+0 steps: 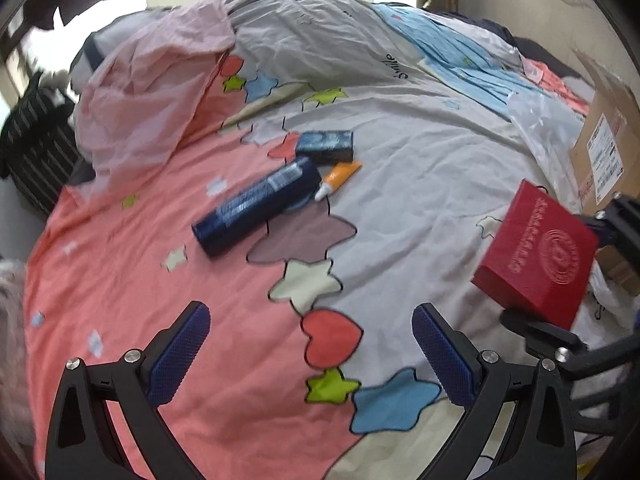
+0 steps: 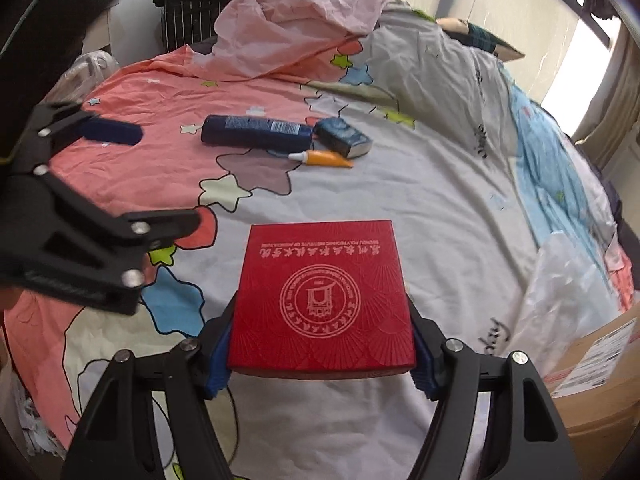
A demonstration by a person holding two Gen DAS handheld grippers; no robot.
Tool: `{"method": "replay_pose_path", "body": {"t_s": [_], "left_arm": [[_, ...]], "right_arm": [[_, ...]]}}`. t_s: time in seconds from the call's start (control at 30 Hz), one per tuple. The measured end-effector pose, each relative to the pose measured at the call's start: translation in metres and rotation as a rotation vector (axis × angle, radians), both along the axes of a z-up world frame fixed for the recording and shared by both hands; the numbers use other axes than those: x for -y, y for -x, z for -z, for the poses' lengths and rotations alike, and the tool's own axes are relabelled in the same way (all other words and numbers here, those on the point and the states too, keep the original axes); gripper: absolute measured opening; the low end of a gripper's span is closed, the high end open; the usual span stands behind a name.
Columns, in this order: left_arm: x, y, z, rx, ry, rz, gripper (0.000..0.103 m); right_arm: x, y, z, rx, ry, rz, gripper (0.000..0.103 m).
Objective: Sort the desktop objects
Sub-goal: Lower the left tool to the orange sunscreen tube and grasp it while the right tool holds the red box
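**Red box held above the bed, left claw spread and empty**

Left wrist view: the left gripper (image 1: 311, 346) hovers over a bedspread (image 1: 400, 184) printed with stars and hearts, its two blue-padded fingers (image 1: 178, 354) spread wide with nothing between them. Farther up the bed lies a small cluster of things — a dark blue bottle (image 1: 256, 208) on its side, a small blue box (image 1: 325, 147) just beyond its upper end, and an orange tube (image 1: 339, 179) with a white cap beside both. The three lie close together, the tube's cap end near the bottle. At the right edge a red box (image 1: 534, 252) with a round emblem is tilted and raised off the cover, pinched by the right gripper, whose black frame shows behind and below it. A cardboard box (image 1: 604, 148) and a clear plastic bag (image 1: 544, 128) sit at the far right, and a crumpled pink sheet (image 1: 160, 92) lies at the upper left.

Right wrist view: the right gripper (image 2: 320, 360) is clamped on the red box (image 2: 322, 300), its blue pads (image 2: 218, 364) pressing the box's left and right sides — the lid faces the camera, the print upside down. The left gripper (image 2: 156, 176) reaches in from the left, fingers apart. Beyond the box, well apart from it, the bottle (image 2: 256, 133), the small blue box (image 2: 343, 137) and the orange tube (image 2: 325, 159) lie on the bedspread (image 2: 440, 208). The cardboard box (image 2: 600, 384) sits at the lower right, the plastic bag (image 2: 564, 288) above it.
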State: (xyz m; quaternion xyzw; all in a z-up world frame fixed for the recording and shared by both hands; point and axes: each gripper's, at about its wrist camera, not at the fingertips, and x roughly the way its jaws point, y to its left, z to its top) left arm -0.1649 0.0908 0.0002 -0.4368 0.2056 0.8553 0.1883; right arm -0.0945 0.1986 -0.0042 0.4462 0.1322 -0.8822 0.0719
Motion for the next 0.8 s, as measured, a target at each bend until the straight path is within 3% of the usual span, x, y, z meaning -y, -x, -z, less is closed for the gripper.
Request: {"method": "replay_pose_path", "body": {"t_s": [0.17,0.37,0.57,0.8], "left_arm": [[-0.026,0.008,-0.013,-0.108,0.108,0.061,0.103],[-0.049,0.024,0.003,-0.099,0.119,0.155,0.103],[-0.068,0.051,0.024,-0.122,0.179,0.169,0.103],[-0.071,0.079,0.041,-0.040,0.146,0.191,0.103]], "right_arm": [[-0.010,0.004,-0.007,-0.022,0.002,0.006,0.067],[-0.022,0.010,-0.001,-0.018,0.009,0.010,0.067],[-0.033,0.022,0.008,-0.016,-0.001,0.023,0.067],[-0.040,0.040,0.022,0.014,0.014,0.014,0.067]]}}
